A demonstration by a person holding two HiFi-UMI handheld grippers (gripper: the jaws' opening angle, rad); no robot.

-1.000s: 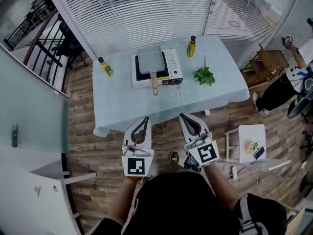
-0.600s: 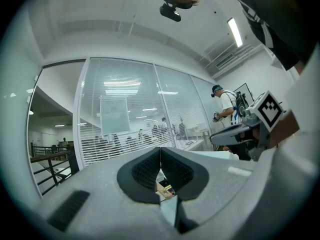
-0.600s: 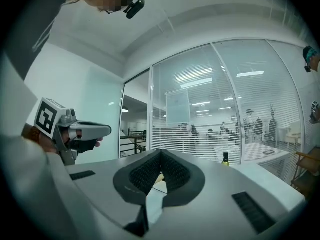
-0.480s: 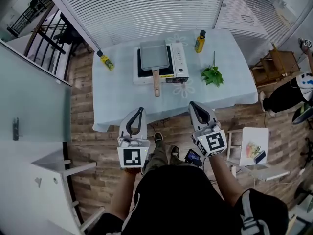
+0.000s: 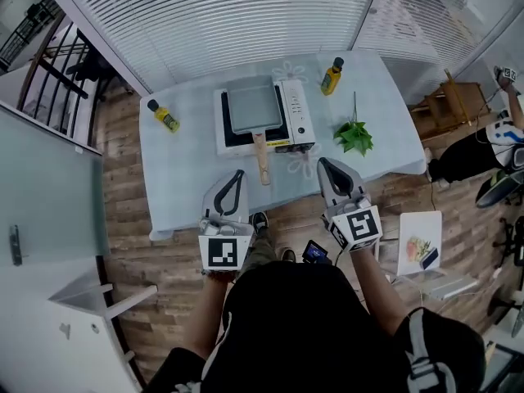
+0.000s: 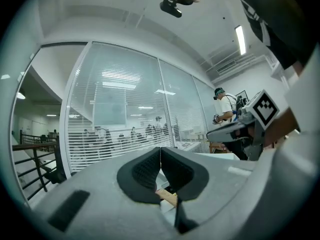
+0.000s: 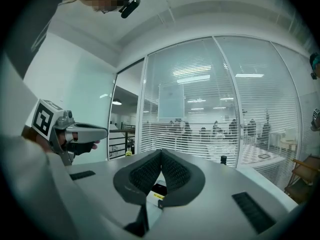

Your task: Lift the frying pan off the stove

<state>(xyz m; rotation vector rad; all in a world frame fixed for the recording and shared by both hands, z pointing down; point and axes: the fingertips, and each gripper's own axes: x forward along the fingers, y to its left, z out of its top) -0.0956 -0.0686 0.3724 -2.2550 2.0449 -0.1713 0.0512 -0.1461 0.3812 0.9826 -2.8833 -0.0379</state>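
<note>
A square grey frying pan (image 5: 252, 107) sits on a white tabletop stove (image 5: 292, 121), its wooden handle (image 5: 262, 160) pointing toward me. Both grippers hover at the table's near edge, apart from the pan. My left gripper (image 5: 238, 173) is shut and empty, just left of the handle's end. Below its closed jaws in the left gripper view (image 6: 160, 153) a bit of the wooden handle (image 6: 167, 197) shows. My right gripper (image 5: 322, 164) is shut and empty, right of the handle, in front of the stove. In the right gripper view (image 7: 161, 155) the stove's edge (image 7: 156, 192) shows beneath the jaws.
The table (image 5: 180, 178) has a pale blue cloth. Yellow bottles stand at its left (image 5: 164, 115) and back right (image 5: 332, 76). A green leafy sprig (image 5: 354, 136) lies right of the stove. A white stool (image 5: 417, 252) and a person (image 5: 483, 150) are at the right.
I have come closer to the table. Both grippers moved forward from over the floor to the table's near edge, either side of the pan handle. Their jaws stayed shut.
</note>
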